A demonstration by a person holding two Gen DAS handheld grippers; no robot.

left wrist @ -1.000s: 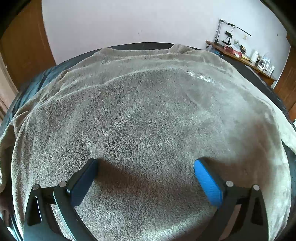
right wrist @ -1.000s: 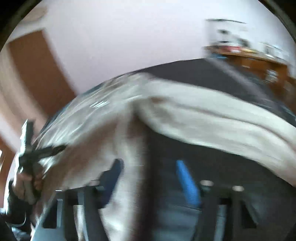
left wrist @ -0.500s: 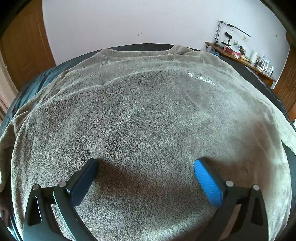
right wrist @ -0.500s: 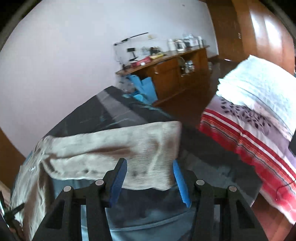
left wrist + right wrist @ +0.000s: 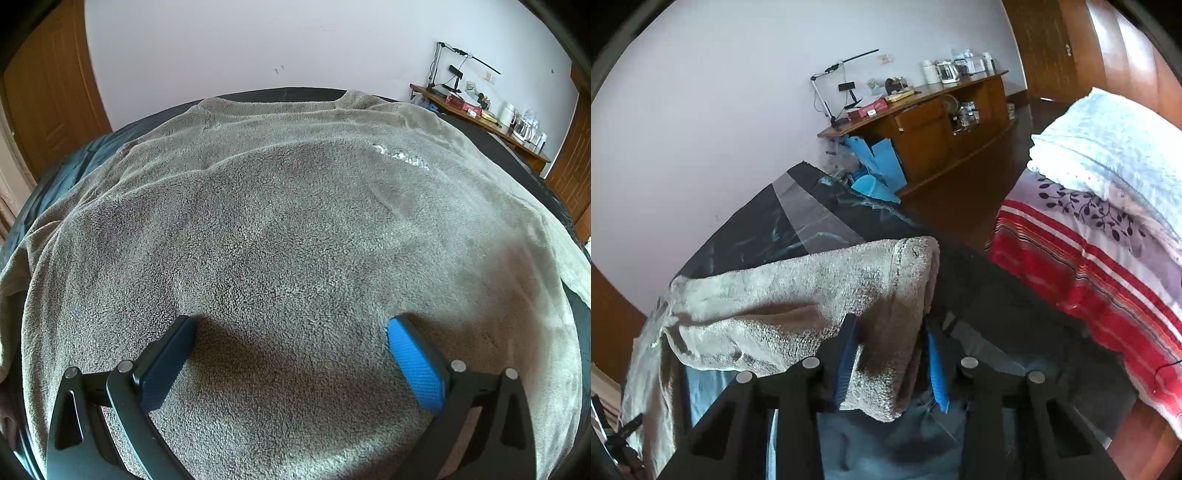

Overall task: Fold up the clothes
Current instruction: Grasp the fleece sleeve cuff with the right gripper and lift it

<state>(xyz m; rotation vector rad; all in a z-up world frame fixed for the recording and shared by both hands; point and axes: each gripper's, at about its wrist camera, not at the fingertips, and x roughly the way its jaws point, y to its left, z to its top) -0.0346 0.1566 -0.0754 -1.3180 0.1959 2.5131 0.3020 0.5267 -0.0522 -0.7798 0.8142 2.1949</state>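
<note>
**Right fingers closing on the sleeve end**

Fingers first: our right gripper point(image 5: 892, 354) has its jaws closing with the sleeve point(image 5: 886, 295) of the grey fleece top between them; whether the pads already pinch the cloth we cannot tell for sure. Our left gripper point(image 5: 291, 354) is spread wide and grasps nothing, its fingertips point(image 5: 402, 332) resting on the top's body.

Largest to smallest: the dark bed point(image 5: 812, 214) carries the fleece top point(image 5: 295, 221), spread flat across most of it, collar toward the wall. One sleeve reaches out toward the bed's edge.

What has changed: a second ago the right view was a blur over the top's body; now it has swung out to the sleeve end and its jaws have narrowed round it. We judge the sleeve fold is about to begin.

Only the left view shows the whole body and the pale lettering point(image 5: 402, 160). Only the right view shows the sleeve cuff, a second bed point(image 5: 1089, 258) with a striped cover alongside, and the blue bag point(image 5: 879, 173) by the wooden desk point(image 5: 923, 122).
</note>
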